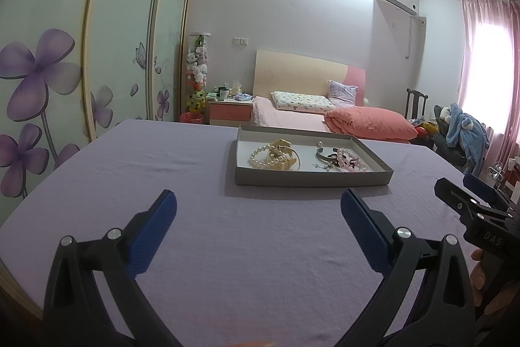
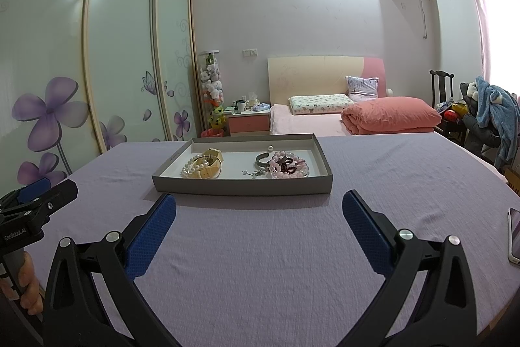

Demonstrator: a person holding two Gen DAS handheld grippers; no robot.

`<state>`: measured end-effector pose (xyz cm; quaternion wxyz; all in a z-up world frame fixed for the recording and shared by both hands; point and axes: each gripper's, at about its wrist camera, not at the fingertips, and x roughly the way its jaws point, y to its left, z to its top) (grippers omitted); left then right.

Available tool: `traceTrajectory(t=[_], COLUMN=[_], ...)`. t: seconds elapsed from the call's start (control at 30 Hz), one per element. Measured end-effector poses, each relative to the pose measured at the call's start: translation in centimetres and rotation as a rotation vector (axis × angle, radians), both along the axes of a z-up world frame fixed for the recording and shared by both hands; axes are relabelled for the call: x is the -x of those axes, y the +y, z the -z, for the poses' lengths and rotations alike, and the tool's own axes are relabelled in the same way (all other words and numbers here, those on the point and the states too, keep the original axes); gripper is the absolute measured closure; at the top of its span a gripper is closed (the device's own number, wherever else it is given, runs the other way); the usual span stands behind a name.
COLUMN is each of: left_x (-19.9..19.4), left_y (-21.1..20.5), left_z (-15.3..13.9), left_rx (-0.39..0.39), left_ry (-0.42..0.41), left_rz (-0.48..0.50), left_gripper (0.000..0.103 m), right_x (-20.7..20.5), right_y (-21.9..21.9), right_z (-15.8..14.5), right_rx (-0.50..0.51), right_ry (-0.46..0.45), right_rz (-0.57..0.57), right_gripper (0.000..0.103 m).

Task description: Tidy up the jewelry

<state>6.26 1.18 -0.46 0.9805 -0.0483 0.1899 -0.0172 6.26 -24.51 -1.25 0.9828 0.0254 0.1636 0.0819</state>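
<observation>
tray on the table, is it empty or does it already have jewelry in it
Not empty: the grey tray holds a pearl bracelet, a silver cuff and pink beads.

A shallow grey tray (image 2: pixel 242 185) with a white floor lies flat at frame centre on the lavender surface. At its left, a white pearl bracelet (image 2: pixel 192 166) touches yellow pieces (image 2: pixel 208 171). At its right lie a silver cuff (image 2: pixel 261 159), pink bead bracelets (image 2: pixel 289 166) and one loose pearl (image 2: pixel 270 147).

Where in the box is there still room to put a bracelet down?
In the tray, the bare strip between the pearl bracelet and the silver cuff is free. The right end is crowded with pink beads.
</observation>
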Motion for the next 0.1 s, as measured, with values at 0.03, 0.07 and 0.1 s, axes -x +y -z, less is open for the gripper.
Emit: traceTrajectory(t=[0.03,0.07,0.1], left_x=[0.0,0.01,0.04], left_y=[-0.01,-0.09,-0.17], left_z=[0.0,-0.02,0.0], left_rx=[0.0,-0.001,-0.002], left_ry=[0.0,0.001,0.001], left_rz=[0.0,0.001,0.002], left_gripper=[0.004,0.004,0.004], right_x=[0.0,0.05,0.0], right_y=[0.0,0.01,-0.01], right_z=[-0.01,0.0,-0.03], right_rx=[0.0,0.0,0.0], right_ry=[0.0,0.0,0.0], right_rz=[0.0,0.0,0.0], right_gripper=[0.002,0.002,0.002])
